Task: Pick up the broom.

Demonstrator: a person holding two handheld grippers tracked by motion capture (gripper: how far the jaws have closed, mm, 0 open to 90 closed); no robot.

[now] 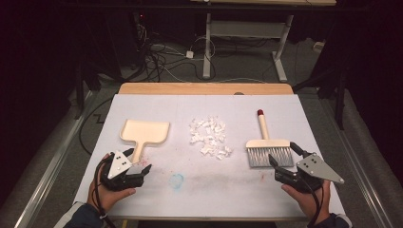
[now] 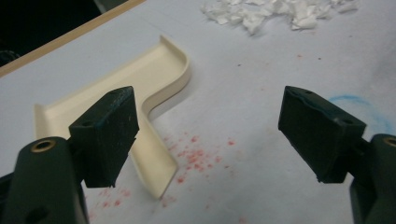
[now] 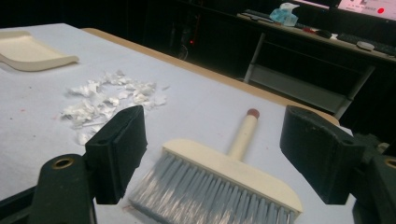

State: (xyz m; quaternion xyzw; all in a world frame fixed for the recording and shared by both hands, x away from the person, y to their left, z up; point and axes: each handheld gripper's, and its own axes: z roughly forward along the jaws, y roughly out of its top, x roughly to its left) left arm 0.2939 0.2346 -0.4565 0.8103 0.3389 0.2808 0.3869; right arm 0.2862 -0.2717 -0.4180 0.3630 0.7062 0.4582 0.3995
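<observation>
**benchrat:** So, going left to right across the high view: left gripper [image 1: 139, 162] sits at the lower left, jaws spread wide with nothing between them, hovering right at the handle end of the cream dustpan [image 1: 144, 133]. Middle of the sheet is the pile of white paper scraps [image 1: 209, 137]. Right of that lies the hand brush [image 1: 266, 145], cream back, grey bristles, pale handle with a dark red tip pointing to the top of the frame. Right gripper [image 1: 283, 156] at the lower right, also wide open and empty, just beside the bristles.

**tablecam:** Reads like the very start of a sweep-up to me, both tools on the table and nothing picked up yet. What's next?

**benchrat:** I'd guess each gripper has to grab its tool. In the left gripper view the dustpan's handle [image 2: 152, 154] runs down by the left jaw, not between the pads, so that hand needs to shift over and line up before closing. In the right gripper view the brush [image 3: 224, 179] lies between the jaws, but bristle-end first; the handle [image 3: 243, 133] is farther up the frame.

**tablecam:** So reach past the head or clamp the back.

**benchrat:** Yeah. The dustpan looks shallow, with a low curved rim. There are red speckles and a blue ring smudge [image 1: 177, 180] on the sheet too.
</observation>
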